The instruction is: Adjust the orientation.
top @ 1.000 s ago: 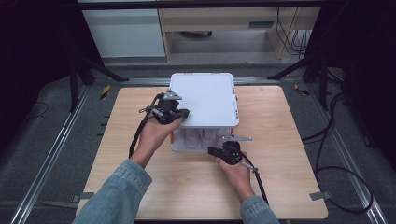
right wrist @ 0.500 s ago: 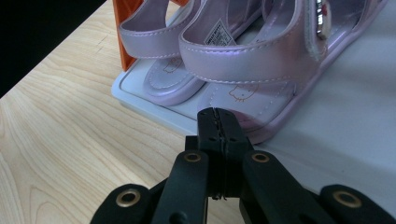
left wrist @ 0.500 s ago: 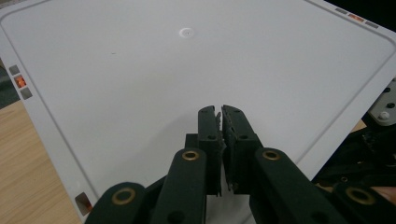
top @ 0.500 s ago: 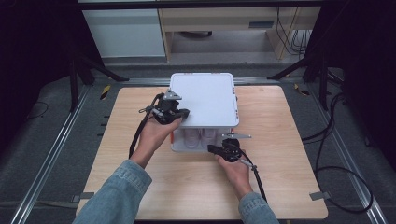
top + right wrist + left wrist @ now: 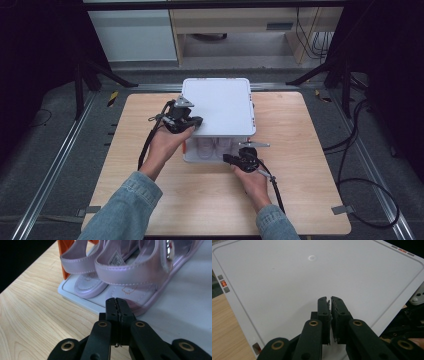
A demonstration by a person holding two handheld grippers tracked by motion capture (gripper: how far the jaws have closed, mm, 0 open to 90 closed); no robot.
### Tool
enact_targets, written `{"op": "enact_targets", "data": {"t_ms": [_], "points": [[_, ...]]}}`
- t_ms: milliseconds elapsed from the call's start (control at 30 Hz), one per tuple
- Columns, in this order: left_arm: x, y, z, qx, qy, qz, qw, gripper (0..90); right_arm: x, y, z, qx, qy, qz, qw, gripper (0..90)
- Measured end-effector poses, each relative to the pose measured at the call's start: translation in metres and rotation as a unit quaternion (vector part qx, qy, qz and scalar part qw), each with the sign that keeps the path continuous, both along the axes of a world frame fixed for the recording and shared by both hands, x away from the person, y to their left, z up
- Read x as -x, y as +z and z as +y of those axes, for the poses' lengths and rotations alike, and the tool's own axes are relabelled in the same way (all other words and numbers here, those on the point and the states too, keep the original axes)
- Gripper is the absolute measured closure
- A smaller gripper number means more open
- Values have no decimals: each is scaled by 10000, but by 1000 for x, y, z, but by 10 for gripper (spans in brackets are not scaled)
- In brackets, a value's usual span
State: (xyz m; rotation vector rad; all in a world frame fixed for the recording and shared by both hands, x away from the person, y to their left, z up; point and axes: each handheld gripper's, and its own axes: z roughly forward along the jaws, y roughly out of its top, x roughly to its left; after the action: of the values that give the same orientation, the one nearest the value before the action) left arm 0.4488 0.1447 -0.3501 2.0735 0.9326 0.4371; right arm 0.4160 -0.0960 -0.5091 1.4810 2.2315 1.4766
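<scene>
Two grippers work a white shoe box that sits toward the far middle of the wooden table (image 5: 300, 200): the left gripper (image 5: 330, 300) rests on the box lid (image 5: 312, 277) with its jaws pressed together on nothing, and the right gripper (image 5: 116, 300) sits at the box's open near side, its jaws also closed and empty, tips just at the edge of a lilac sandal (image 5: 140, 272). The step looks like steadying the box while the pair of sandals is drawn out or pushed in; to do it well, keep the left gripper bearing straight down near the lid's edge so the box does not slide, and open the right jaws before going for a strap. An orange piece (image 5: 65, 255), possibly a hinge or clip, stands beside the sandals, and the lid overhang crowds the approach from above.
</scene>
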Motion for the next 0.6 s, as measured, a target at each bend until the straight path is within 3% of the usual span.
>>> {"op": "enact_targets", "data": {"t_ms": [167,267,367,400,467,533,600], "points": [[0,0,2,32,41,-34,10000,791,1,3,-1,-13,37,-81,10000,862],[1,-3,5,128,108,-156,9997,653,2,5,-1,7,54,-92,9999,765],[2,-3,7,205,127,-251,9994,493,3,6,-1,0,66,-86,9999,722],[3,-1,9,325,212,-333,9987,432,4,8,-1,3,47,-101,9999,655],[3,0,11,369,239,-362,9984,394,4,9,-1,14,38,-115,9999,627],[3,2,15,385,323,-468,9976,279,5,12,-1,69,-1,-145,9999,519],[3,3,17,379,348,-493,9975,251,5,13,-1,94,-11,-160,9998,487]]}}
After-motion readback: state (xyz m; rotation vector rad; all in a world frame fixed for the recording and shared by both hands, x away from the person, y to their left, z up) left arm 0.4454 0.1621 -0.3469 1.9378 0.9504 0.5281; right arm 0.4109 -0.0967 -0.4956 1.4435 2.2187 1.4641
